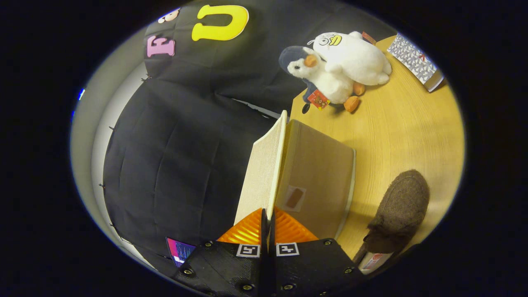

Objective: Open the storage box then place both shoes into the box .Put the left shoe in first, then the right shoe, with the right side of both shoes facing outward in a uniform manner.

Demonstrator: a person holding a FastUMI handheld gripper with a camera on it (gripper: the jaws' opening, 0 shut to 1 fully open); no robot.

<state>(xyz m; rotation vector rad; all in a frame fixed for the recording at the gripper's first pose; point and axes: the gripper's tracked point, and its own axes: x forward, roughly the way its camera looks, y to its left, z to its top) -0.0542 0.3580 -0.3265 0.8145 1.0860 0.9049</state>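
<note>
Your tongs (267, 220) sit nearest the lens, fingers pressed almost together with only a thin slit between them. The edge of the raised lid (264, 167) runs down into that slit; the fingers appear to pinch it, one on each face. Lid stands up on edge, pale woven inner side turned toward the booth wall (181, 156).

Storage box (317, 181): tan, cloth-sided, pale rim, a small label patch on the side nearest you. It lies just ahead of the tongs, on the wooden counter (396, 123), close to the counter edge that borders the black cloth. From this angle you cannot tell what is inside.

One shoe (400, 210): brown, felt-like slipper, resting on the counter beside the box, apart from it, a strip of bare wood between. Something pale shows under its near end; too little visible to name.

Beyond the box, toward the far corner of the counter: two plush toys touching each other, a white duck (354, 57) lying over a navy-and-white penguin (317, 76). Past them, at the far edge, a patterned book or flat box (414, 62)
</note>
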